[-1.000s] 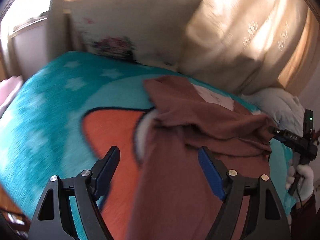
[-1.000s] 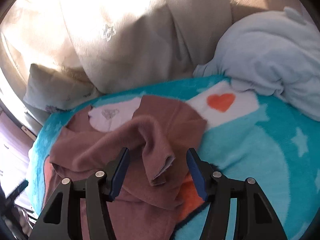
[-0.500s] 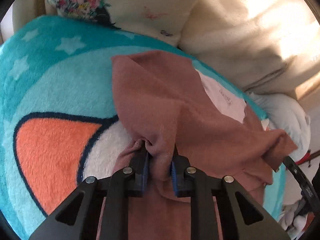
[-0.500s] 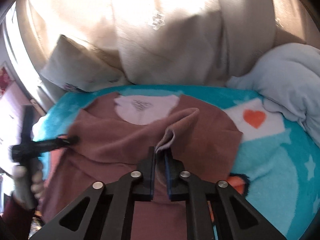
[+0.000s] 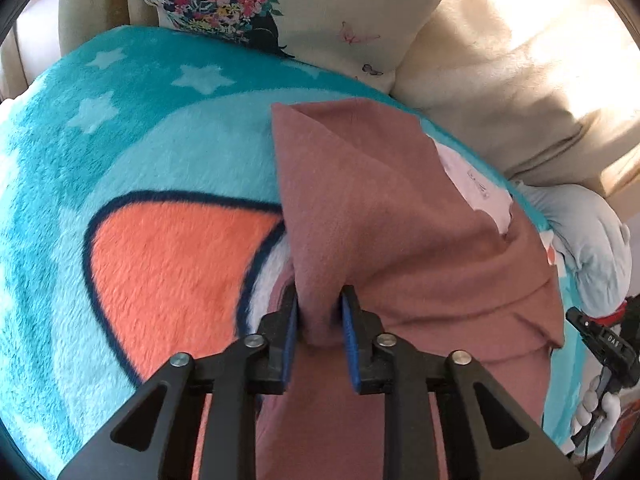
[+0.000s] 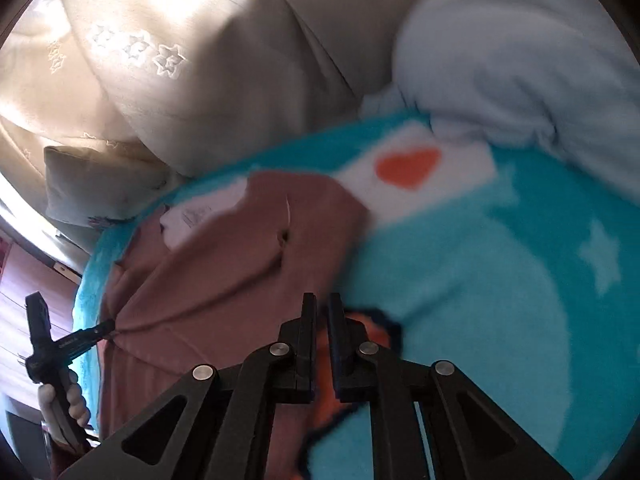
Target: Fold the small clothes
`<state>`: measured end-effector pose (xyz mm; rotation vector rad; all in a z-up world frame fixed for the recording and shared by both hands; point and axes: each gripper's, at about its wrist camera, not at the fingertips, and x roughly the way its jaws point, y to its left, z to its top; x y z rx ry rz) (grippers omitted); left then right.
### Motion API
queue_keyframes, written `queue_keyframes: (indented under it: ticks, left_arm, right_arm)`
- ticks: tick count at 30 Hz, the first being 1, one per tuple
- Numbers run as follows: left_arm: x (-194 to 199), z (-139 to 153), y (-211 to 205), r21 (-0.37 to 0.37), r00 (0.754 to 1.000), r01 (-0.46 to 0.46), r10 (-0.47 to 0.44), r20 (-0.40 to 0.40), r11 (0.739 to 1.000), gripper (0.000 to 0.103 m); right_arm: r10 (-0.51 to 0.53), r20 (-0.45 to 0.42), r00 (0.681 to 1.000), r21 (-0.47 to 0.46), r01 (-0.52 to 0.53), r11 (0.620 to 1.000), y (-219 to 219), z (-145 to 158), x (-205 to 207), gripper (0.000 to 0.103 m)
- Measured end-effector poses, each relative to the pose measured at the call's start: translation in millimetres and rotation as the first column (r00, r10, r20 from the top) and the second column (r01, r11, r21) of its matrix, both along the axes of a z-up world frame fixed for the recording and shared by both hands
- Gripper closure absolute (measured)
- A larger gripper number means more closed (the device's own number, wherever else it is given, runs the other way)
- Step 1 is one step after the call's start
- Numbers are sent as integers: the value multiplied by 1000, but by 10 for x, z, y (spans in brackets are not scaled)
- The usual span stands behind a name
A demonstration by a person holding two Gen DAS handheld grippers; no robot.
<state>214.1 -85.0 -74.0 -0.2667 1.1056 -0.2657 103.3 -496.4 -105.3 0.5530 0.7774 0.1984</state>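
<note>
The left hand-held gripper pinches the brown garment thinly at frame centre; it could slip. The right hand-held gripper looks nearly clenched, contents unclear.

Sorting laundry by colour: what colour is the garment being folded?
Dusty reddish-brown garment, with a pale pink patch; clearest in the left wrist view.

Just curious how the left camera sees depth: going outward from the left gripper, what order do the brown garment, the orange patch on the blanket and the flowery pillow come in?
1. Brown garment, clamped in the left gripper.
2. Orange patch, left of it.
3. Flowery pillow, at the back.
</note>
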Motion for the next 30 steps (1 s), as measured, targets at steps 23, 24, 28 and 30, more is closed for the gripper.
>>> queue_keyframes:
  ticks: [23,24,28,30]
  left_arm:
    - [-743,412,415,-15,990,-55,56,132,998,53]
    - [-738,415,416,-15,989,-54,55,138,998,51]
    - [-653,406,294,-15,990,-43,45,135,999,50]
    - [-597,410,191,-19,990,-24,27,135,1000,50]
  right_arm:
    - [-73,66,995,283,51,958,410,79,285,98]
    - [-76,78,994,283,51,958,377,100,179,98]
    - [-97,31,995,175,91,980,269,-33,-30,96]
    - [-101,-15,995,146,103,984,220,-145,-38,96]
